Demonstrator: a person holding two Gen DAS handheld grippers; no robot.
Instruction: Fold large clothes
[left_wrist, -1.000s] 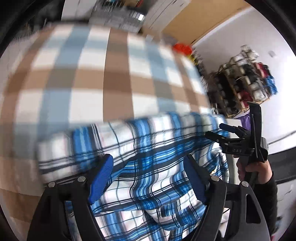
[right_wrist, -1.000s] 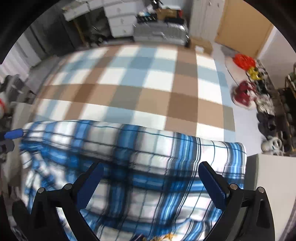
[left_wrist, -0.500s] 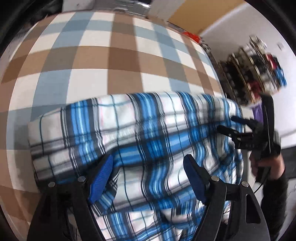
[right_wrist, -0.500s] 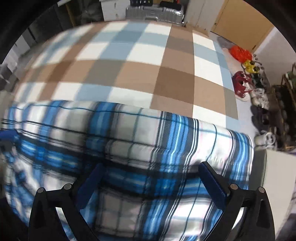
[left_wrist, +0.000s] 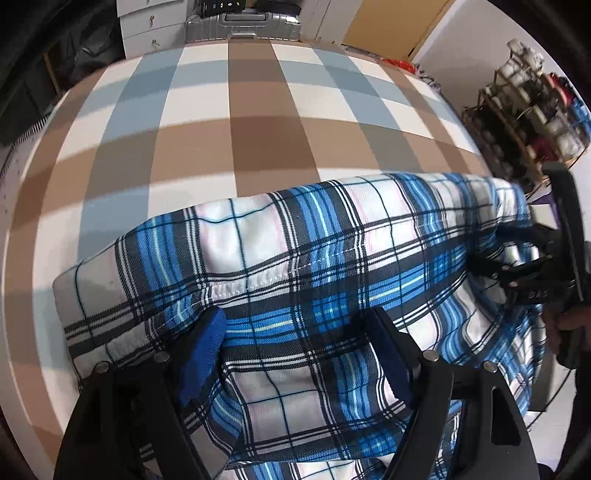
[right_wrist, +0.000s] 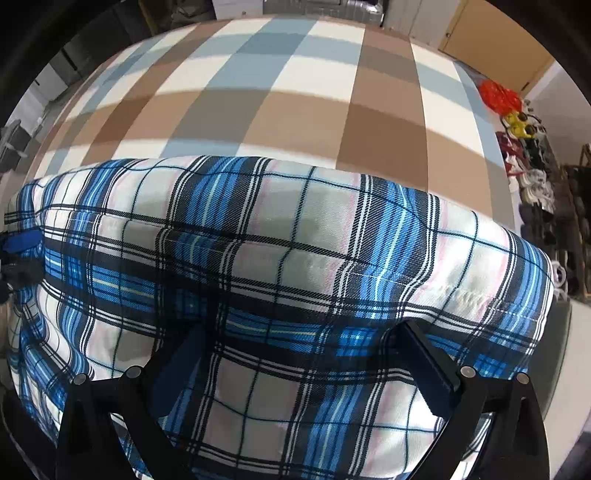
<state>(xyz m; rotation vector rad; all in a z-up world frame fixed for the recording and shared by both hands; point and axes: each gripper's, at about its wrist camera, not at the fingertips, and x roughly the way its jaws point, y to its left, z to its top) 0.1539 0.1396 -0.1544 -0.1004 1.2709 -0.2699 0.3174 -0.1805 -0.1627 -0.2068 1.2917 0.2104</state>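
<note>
My left gripper (left_wrist: 295, 347): jaws wide apart, blue pads straddling the plaid garment (left_wrist: 332, 266), cloth bunched up between them, pads not pressing on it as far as I can see, so released, not clamped. Right gripper (right_wrist: 299, 354): same, jaws spread wide with plaid fabric lying between and over them; no pinch visible, I read it as released too. In the left wrist view my right gripper also shows at 3 o'clock, hand (left_wrist: 569, 328) on its handle, tips at the garment's right end.

Garment: blue, white and black plaid, folded into a long band lying across the near part of the checked bedspread (left_wrist: 258, 129), fold edge at 12 o'clock from both sets of fingers, a stitched hem line running across the middle. Left end at 9 o'clock in the left view, right end at 3 o'clock in the right view.

Step, my guess: setting the folded layer down and squaring it. To do it well: keep both grippers level with each other, lower evenly, line hem over hem, smooth outward from centre, pull fingers clear without dragging the top layer.

Beyond: brown-blue-white checks, silver suitcase (left_wrist: 243, 22) at 12 o'clock, shoe rack (left_wrist: 535, 110) at 2 o'clock.

Writing: small marking on the right gripper body, too blurred to read. No brand visible on the garment.
</note>
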